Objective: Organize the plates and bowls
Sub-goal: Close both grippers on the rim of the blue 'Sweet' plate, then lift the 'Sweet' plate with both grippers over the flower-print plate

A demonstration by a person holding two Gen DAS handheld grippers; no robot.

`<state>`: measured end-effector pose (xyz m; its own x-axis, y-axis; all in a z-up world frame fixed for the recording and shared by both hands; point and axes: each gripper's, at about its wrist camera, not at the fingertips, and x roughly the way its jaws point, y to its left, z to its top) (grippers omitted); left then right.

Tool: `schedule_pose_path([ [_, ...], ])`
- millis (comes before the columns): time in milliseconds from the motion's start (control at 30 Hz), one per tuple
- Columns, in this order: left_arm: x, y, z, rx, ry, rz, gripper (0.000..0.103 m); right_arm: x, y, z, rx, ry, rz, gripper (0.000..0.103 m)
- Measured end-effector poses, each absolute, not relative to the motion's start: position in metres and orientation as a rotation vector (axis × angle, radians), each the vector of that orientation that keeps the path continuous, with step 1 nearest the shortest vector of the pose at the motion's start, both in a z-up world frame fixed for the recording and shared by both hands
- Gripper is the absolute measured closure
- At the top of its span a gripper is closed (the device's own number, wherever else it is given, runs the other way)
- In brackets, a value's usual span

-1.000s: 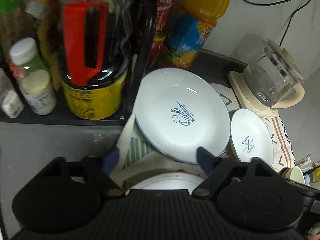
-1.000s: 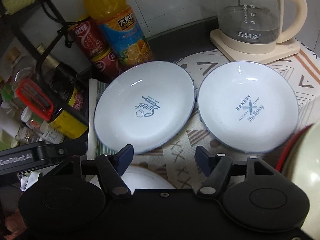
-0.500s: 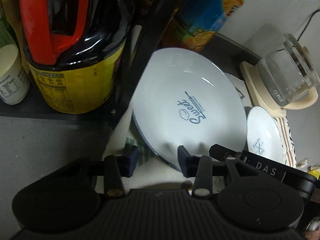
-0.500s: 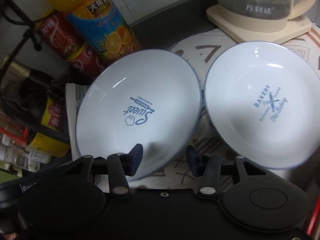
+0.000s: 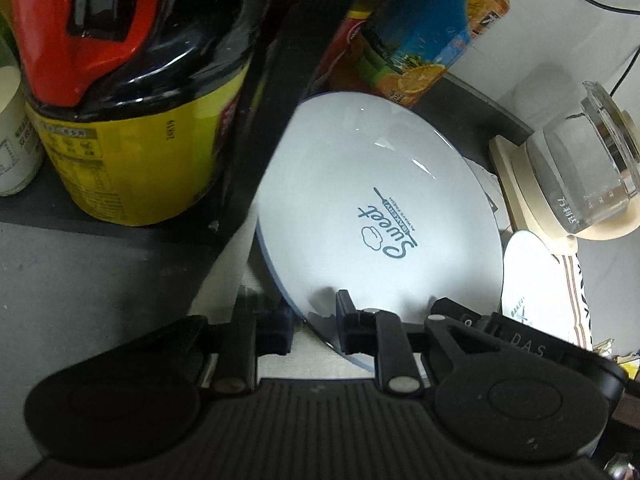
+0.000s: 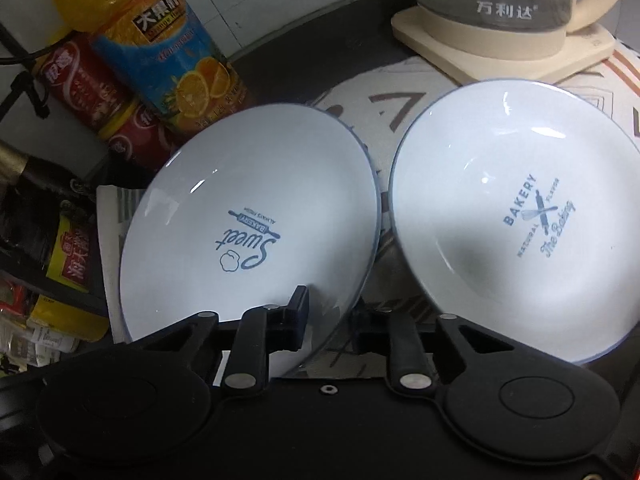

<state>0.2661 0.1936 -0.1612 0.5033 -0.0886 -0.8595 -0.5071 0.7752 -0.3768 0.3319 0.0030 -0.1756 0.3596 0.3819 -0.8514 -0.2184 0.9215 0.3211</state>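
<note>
- Dark bench [image 6: 320, 60] carried a patterned cloth [image 6: 400, 108], with a glass kettle [image 6: 500, 4] on its cream base at the back and an orange juice bottle [image 6: 168, 52] beside red cans [image 6: 92, 88] to the left.
- On that cloth lay two white plates side by side: the "Sweet" plate [image 6: 248, 216] on the left and the "Bakery" plate [image 6: 520, 208] on the right, their rims close but apart.
- The left gripper [image 5: 316, 320] had just been closing, and its fingers [image 5: 346, 314] were clamped on the near rim of the "Sweet" plate [image 5: 376, 216], one finger on top of the rim and the other under it.
- The right gripper [image 6: 332, 320] had likewise just been closing; its fingers [image 6: 298, 312] pinched the same plate's near rim, further toward the "Bakery" plate, one finger above and one below.
- Both grippers pointed steeply down and forward at the plate's near edge, and part of the right one showed at the lower right of the left wrist view.
- A black rack post [image 5: 272, 120] stood left of the plate, with a dark sauce jug [image 5: 132, 92] bearing a red handle and yellow label on the shelf behind it.
- Whether the plate had left the cloth could not be told.
</note>
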Motion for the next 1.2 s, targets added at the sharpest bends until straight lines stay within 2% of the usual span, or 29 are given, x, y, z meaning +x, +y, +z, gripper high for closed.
schedule_pose_path([
  [133, 0.259, 0.189, -0.146, -0.631, 0.990, 0.269, 0.084, 0.322, 0.006, -0.157, 0.074, 1.058, 0.410, 0.087],
  [867, 0.225, 0.155, -0.126, -0.599, 0.984, 0.266, 0.083, 0.274, -0.016, -0.128, 0.059, 1.000, 0.417, 0.087],
  [1200, 0.183, 0.135, -0.108, -0.591, 0.938, 0.331, 0.083, 0.248, -0.029, -0.115, 0.047, 0.967, 0.494, 0.087],
])
